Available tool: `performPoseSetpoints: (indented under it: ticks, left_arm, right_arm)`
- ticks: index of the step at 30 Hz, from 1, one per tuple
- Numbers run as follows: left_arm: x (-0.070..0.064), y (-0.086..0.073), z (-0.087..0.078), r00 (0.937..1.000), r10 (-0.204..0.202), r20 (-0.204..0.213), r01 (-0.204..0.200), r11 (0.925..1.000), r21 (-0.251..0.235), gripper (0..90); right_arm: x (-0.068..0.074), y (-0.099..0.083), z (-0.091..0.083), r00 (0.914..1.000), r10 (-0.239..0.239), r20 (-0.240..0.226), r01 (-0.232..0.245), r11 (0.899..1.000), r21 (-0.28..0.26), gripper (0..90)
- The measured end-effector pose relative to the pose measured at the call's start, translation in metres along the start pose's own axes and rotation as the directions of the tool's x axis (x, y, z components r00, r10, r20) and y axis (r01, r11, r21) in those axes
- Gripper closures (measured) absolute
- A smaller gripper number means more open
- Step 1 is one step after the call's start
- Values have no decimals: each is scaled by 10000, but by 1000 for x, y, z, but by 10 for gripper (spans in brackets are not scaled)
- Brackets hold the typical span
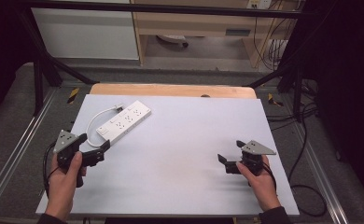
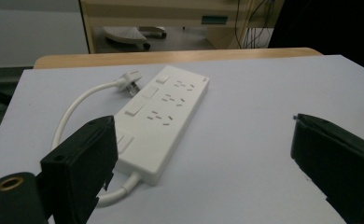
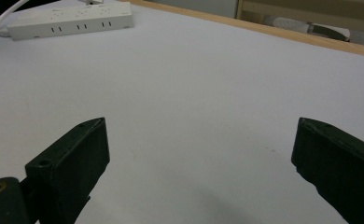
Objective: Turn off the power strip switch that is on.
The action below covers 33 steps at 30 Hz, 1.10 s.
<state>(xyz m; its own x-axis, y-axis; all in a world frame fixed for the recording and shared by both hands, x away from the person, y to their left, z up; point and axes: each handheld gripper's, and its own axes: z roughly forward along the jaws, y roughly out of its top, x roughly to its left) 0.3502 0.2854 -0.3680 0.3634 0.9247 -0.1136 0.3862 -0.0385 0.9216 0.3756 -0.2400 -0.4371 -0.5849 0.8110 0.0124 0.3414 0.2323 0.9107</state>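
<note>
A lab recording bay: a white-topped desk (image 1: 180, 154) inside a black metal frame (image 1: 40, 70), loose cables (image 1: 306, 186) on grey carpet.

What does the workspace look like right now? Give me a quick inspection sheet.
Surface: pale sheet over a wooden table.
Job's things: white power strip lying flat at far left, plug unplugged beside it.
Clutter: nothing seen.
Grippers: left claw open, near the strip's end; right claw open, over bare sheet.
Cables: strip's cord looped on the sheet; black cables on the floor at right.
Surroundings: dark frame, wooden desk behind.
</note>
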Motion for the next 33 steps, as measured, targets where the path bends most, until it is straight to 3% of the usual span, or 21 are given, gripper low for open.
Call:
performPoseSetpoints:
  ticks: [6, 13, 20, 28, 31, 33]
  left_arm:
    - [-11, 12, 7, 9972, 495, 566, -506, 9986, 181, 69]
    - [-20, 21, 22, 9946, 215, 1019, -266, 9985, 488, 73]
    - [-26, 22, 34, 9890, 472, 1405, -544, 9974, 477, 69]
    - [-20, 25, 46, 9893, 461, 1384, -564, 9959, 712, 74]
    - [-17, 28, 51, 9915, 630, 1142, -710, 9952, 669, 74]
    - [-15, 29, 56, 9928, 507, 1089, -591, 9954, 749, 77]
  right_arm:
    - [2, -1, 2, 9999, -142, -53, 143, 9997, 183, 45]
    - [3, -3, 3, 9995, -255, 207, 246, 9988, 430, 44]
    - [3, -5, 5, 9994, -222, 276, 202, 9974, 690, 40]
    - [3, -6, 7, 9993, -261, 259, 241, 9968, 761, 40]
    - [3, -6, 6, 9992, -244, 309, 218, 9963, 829, 39]
    - [3, -8, 6, 9989, -212, 429, 168, 9949, 994, 39]
